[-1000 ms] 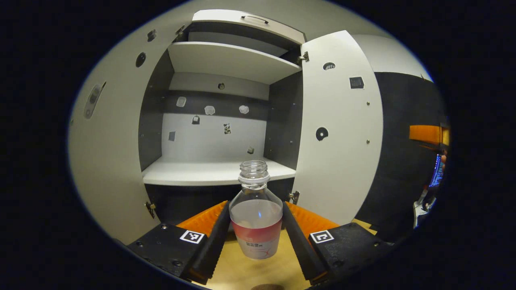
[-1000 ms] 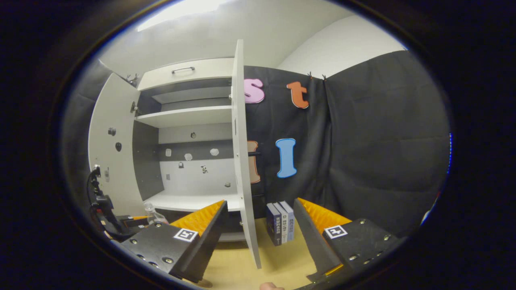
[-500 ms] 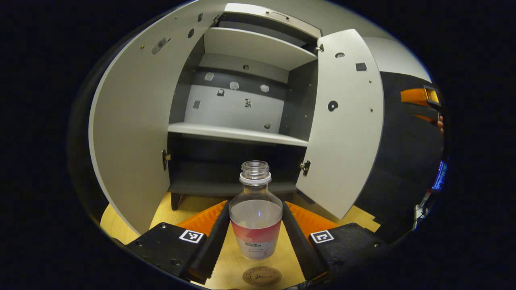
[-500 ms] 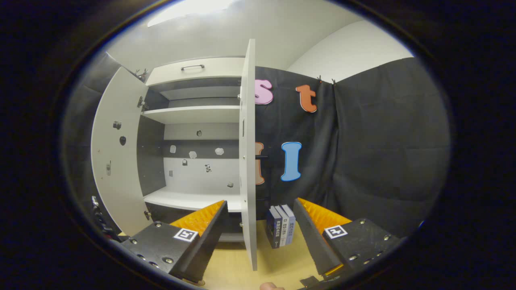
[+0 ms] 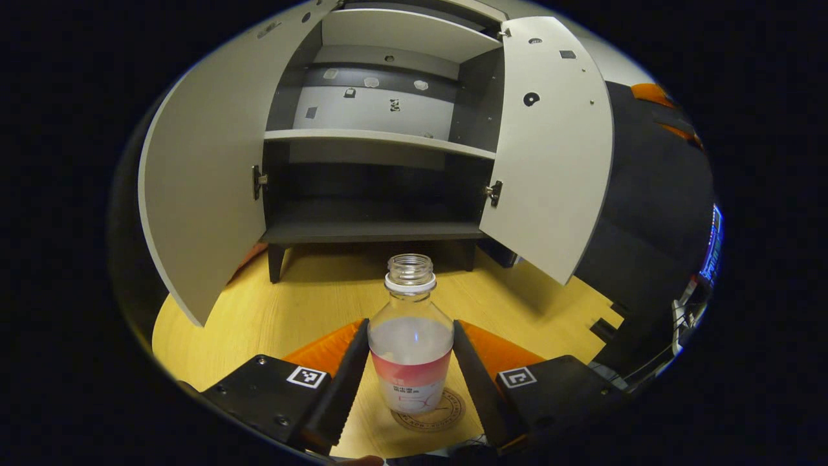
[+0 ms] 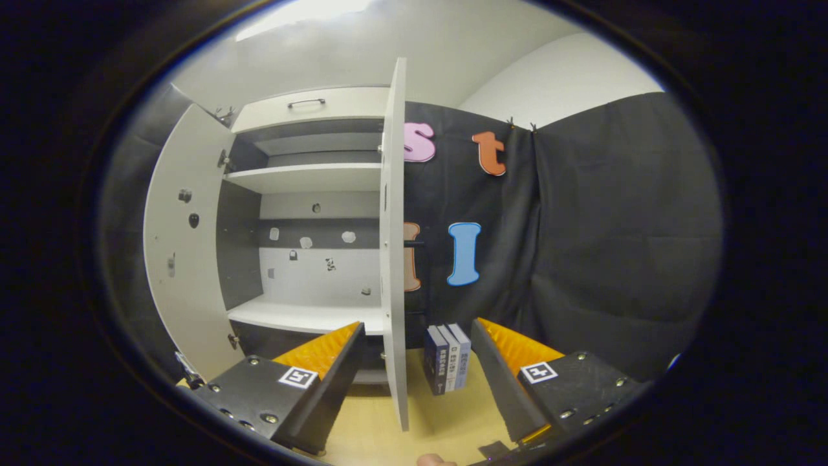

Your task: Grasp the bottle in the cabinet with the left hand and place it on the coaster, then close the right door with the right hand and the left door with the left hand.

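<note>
**Left gripper view: bottle at the coaster**

Left gripper (image 5: 410,382) squeezes the clear, round plastic bottle (image 5: 411,343) from both sides, over the flat round coaster (image 5: 446,414) on the smooth wooden table (image 5: 304,304). No cap — tip it and it could spill. Right gripper (image 6: 414,382) is spread wide by the right door (image 6: 393,246).

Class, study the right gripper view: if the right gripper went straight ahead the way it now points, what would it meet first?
Most likely the right door, whose open edge stands between the right gripper's open fingers. The row of books stands just beside that line, seemingly farther back, though depth is hard to judge here.
</note>
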A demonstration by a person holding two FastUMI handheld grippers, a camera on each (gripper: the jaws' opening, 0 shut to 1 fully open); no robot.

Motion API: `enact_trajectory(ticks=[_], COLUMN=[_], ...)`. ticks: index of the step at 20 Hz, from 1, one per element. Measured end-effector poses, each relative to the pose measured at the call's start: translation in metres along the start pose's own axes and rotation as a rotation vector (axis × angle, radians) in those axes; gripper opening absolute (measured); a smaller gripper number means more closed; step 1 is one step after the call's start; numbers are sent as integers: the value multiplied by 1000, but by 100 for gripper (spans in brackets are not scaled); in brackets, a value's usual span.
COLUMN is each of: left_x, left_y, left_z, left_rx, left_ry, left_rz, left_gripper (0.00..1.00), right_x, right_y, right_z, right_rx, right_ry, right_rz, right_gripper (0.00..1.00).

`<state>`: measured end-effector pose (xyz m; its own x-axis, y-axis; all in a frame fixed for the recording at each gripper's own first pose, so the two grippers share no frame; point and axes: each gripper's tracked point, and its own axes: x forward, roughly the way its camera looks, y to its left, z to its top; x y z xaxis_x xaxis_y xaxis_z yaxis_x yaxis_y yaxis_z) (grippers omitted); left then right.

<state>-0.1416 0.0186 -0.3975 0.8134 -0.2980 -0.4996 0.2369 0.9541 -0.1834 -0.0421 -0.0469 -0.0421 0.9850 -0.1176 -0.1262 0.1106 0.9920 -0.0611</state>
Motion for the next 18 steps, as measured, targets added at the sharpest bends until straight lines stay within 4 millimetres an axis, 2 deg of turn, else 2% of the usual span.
enact_trajectory(ticks=[7, 9, 18], left_x=[10, 10, -9], left_y=[-6, -9, -29], left_z=[-18, -17, -26], left_rx=[-1, 14, 88], left_ry=[56, 54, 90], left_rz=[-29, -38, -115], left_gripper=[82, 82, 82], right_x=[2, 3, 12], right_y=[-14, -14, 0], right_z=[-5, -8, -17], right_rx=[-24, -19, -8], right_ry=[21, 27, 47], right_rz=[-41, -41, -10], right_gripper=[98, 99, 98])
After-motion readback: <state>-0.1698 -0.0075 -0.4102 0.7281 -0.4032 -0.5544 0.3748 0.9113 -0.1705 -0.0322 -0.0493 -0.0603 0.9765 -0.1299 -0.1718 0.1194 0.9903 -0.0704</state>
